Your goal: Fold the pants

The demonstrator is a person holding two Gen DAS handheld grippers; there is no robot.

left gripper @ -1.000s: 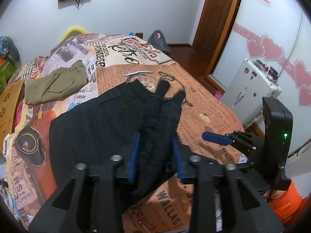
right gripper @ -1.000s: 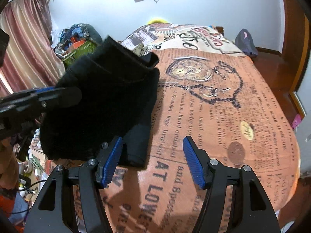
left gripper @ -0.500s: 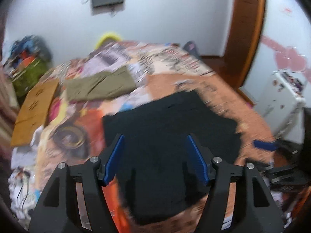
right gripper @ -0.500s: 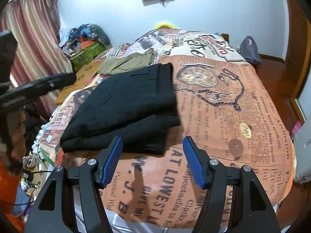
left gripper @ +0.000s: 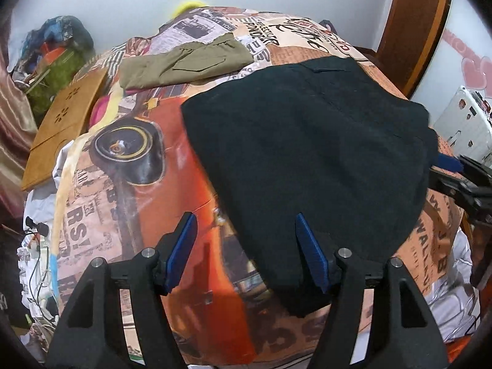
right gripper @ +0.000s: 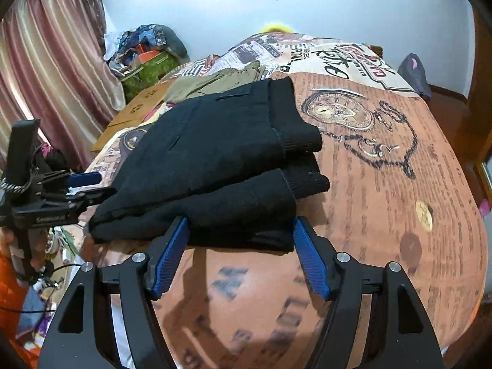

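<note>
Black pants (right gripper: 221,160): laid folded on the printed bedspread (right gripper: 384,184).
Left gripper (left gripper: 243,255): spread, apparently empty.
Right gripper (right gripper: 238,255): jaws just widened, nothing clamped.

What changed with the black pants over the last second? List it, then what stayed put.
The left claw let go of the bunched pant legs, its jaws just opening. The black pants dropped from mid-air into a flat folded stack on the bedspread. The right claw stays open and empty. The olive pants are unmoved.
</note>
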